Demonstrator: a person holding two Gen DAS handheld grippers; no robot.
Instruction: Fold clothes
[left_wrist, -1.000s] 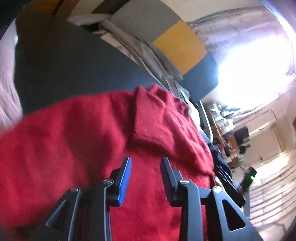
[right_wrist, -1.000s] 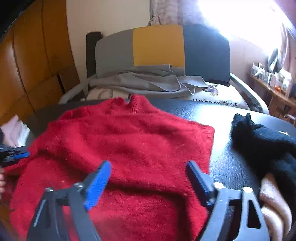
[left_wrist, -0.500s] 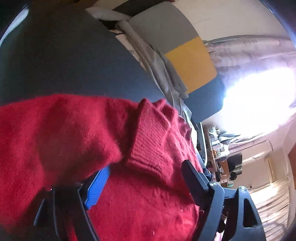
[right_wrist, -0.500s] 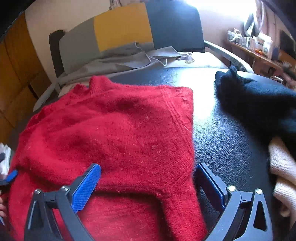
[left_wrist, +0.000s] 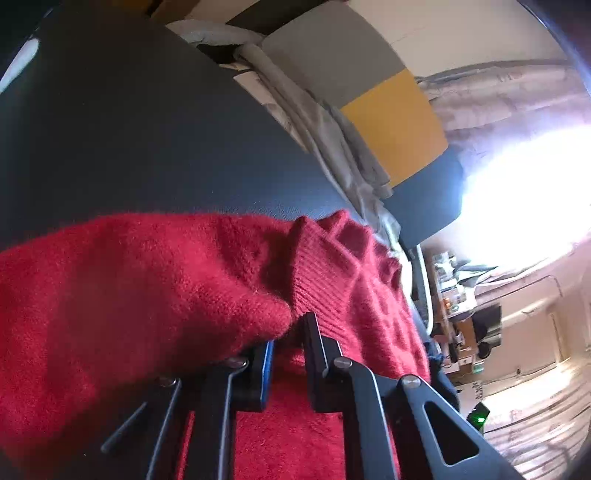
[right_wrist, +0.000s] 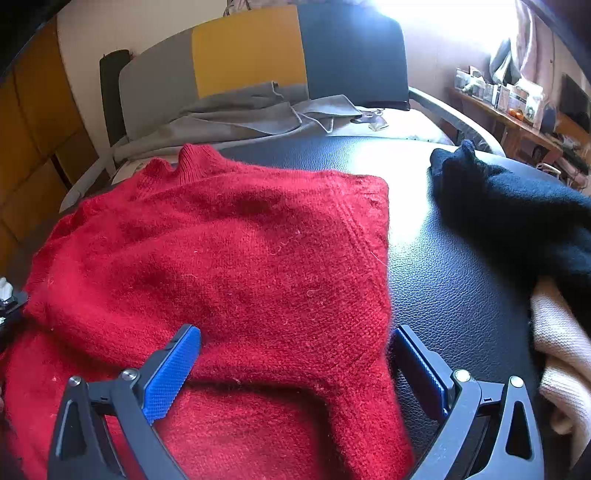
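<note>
The black table fills the frame, my red sweater spread across its left and centre. My right fingers gape wide at the bottom over its lower edge, gripping nothing. My left fingers are closing on a sweater fold.

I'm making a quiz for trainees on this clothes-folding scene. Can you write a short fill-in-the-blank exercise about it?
1. The fuzzy knitted sweater spread on the black leather-look table is ____ in colour.
2. The gripper whose blue-padded jaws stand wide apart over the sweater's side edge is the ____ gripper.
3. Right of the sweater lies a dark, almost ____ knitted garment.

Missing words: red; right; black
</note>
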